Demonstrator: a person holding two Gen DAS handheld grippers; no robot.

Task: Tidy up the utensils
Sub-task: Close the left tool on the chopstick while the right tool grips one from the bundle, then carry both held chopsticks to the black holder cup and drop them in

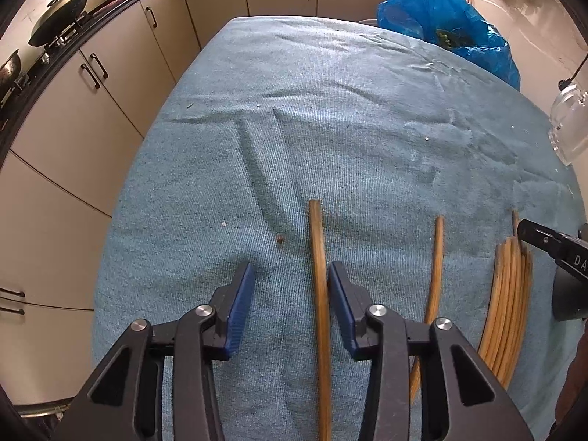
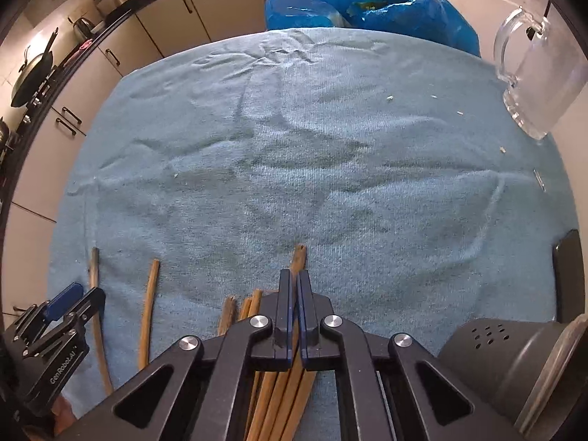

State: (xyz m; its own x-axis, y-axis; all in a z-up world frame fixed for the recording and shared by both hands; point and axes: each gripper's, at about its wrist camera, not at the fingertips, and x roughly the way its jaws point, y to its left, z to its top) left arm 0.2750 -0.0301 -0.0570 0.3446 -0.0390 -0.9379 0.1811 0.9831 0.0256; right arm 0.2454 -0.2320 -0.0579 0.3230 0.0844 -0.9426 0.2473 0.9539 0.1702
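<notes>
A blue towel covers the tabletop, and wooden chopsticks lie on it near its front edge. The left tongs point steeply down with their blue pads partly apart. One chopstick lies between the pads, close against the right one, but the pads do not press on it. A second single chopstick lies on the towel just to the right of it, apart from the first. Further right lies a bundle of chopsticks, side by side and touching.

The right tongs are over that bundle, pointing steeply down. Their pads have closed until almost no gap shows, and they pinch one chopstick whose tip sticks out past the fingertips. The rest of the bundle fans out under the tongs. In the right wrist view the two single chopsticks lie at the lower left, next to the left tongs.

A clear glass mug stands on the towel at the far right. A blue plastic bag sits behind the far edge of the tabletop. A grey perforated holder lies on its side at the lower right, and a dark phone lies near the right edge. Cream kitchen cabinets run along the left, with a pan on the counter above them
</notes>
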